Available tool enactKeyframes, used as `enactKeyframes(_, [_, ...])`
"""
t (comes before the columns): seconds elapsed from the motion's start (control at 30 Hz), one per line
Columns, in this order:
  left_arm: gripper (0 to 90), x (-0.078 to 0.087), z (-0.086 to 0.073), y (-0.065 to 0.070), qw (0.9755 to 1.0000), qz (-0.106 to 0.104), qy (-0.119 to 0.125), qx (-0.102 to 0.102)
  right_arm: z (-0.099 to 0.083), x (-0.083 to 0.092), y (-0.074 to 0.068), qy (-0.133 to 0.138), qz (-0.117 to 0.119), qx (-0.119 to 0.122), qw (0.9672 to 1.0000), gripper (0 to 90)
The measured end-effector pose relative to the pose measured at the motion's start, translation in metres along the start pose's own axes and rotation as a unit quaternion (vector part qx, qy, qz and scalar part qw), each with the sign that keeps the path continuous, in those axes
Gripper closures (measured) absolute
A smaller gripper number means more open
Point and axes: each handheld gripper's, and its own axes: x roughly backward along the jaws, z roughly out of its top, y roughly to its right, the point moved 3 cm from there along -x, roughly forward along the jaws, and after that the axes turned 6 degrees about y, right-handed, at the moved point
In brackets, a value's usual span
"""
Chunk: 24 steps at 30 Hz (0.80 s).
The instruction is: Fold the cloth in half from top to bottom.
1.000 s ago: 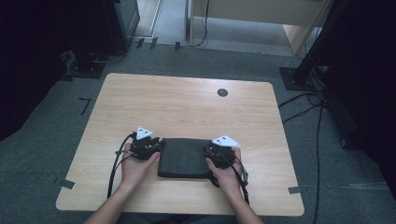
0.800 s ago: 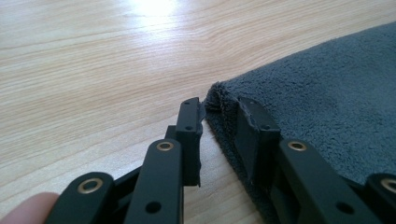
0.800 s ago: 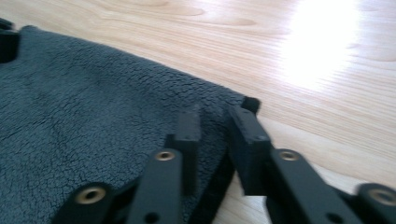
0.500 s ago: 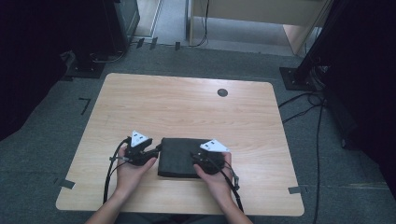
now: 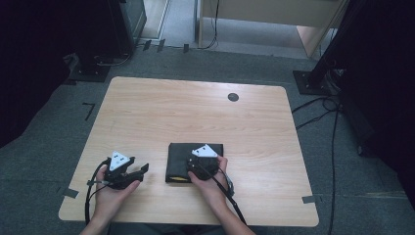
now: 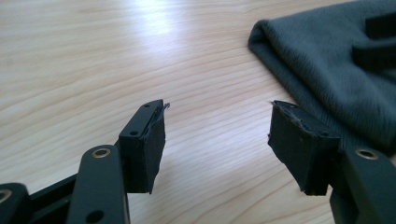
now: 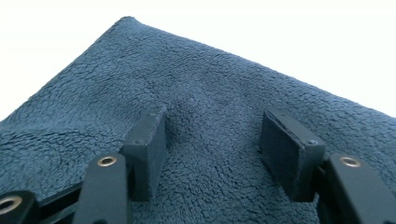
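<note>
Folded dark towel (image 5: 188,160) sits near the front edge of the wooden surface (image 5: 195,117), about mid-width. A bit of yellow shows at its near edge in the high view, can't tell what it is.

Right gripper (image 5: 201,164) is on top of the towel, jaws wide apart and pressed into the pile, holding nothing. In the right gripper view the fleece (image 7: 196,116) bulges slightly between the jaws.

Left gripper (image 5: 142,170) is off the towel, just beside its left edge over bare wood, jaws also wide, empty. In the left gripper view the towel's folded edge (image 6: 299,70) lies ahead and to the right of the jaws.

Risks, as I read it:
- Right jaws closing from here likely pinch only the top layer, so the fold opens on lift.
- Pushing down and sliding will drag the whole stack; smooth wood, little friction.
- Towel is close to the front edge, so a pull toward the person could take it off.
- Left gripper cable (image 5: 89,196) loops near the edge; snag risk.
</note>
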Motion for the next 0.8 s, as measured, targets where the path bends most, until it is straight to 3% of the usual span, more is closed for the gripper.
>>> enactKeyframes(0.03, [36.4, 0.002, 0.0, -0.002, 1.0, -0.002, 0.003, 0.008, 0.007, -0.011, 0.005, 0.002, 0.001, 0.001, 1.0, 41.5])
enactKeyframes(0.1, [36.5, 0.003, 0.001, -0.003, 1.0, -0.002, 0.004, 0.007, 0.011, -0.017, 0.007, 0.004, -0.003, -0.003, 1.0, 41.5])
enactKeyframes(0.27, [36.5, 0.005, -0.001, -0.008, 0.9999, 0.002, 0.005, 0.011, 0.033, -0.05, 0.022, 0.004, -0.034, -0.011, 0.9993, 41.4])
enactKeyframes(0.4, [36.5, 0.009, -0.003, -0.011, 0.9999, 0.0, 0.003, 0.012, 0.046, -0.07, 0.037, 0.012, -0.034, 0.007, 0.9993, 39.8])
enactKeyframes(0.57, [36.6, 0.009, -0.004, -0.016, 0.9998, 0.003, 0.002, 0.018, 0.054, -0.082, 0.052, 0.013, -0.04, 0.017, 0.999, 34.5])
enactKeyframes(0.73, [36.6, 0.009, -0.005, -0.017, 0.9998, 0.004, -0.004, 0.018, 0.054, -0.08, 0.055, 0.006, -0.043, -0.01, 0.999, 29.0])
enactKeyframes(0.8, [36.5, 0.01, -0.006, -0.016, 0.9998, 0.005, -0.007, 0.019, 0.054, -0.069, 0.05, 0.004, -0.041, -0.036, 0.9985, 22.5])
